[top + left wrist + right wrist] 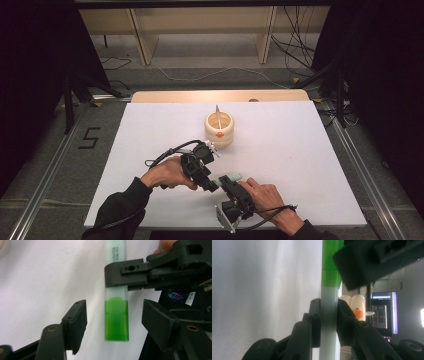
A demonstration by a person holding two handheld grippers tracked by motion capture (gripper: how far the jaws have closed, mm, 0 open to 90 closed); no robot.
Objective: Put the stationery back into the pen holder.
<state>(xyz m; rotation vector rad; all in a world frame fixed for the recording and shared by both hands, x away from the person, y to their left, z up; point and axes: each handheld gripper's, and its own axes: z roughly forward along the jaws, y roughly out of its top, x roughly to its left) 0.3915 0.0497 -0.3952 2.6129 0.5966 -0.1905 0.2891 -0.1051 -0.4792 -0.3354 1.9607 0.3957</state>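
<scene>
Right hand-held gripper (329, 320) clamps the pale green translucent plastic highlighter (116, 315), whose bright green cap sits between the left hand-held gripper's (113, 320) wide-apart jaws.

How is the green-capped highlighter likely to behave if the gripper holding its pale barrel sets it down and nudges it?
The highlighter looks stiff: it stays straight though the right gripper clamps only its barrel. Its smooth plastic may slip. Its flat-sided look suggests sliding rather than rolling.
</scene>
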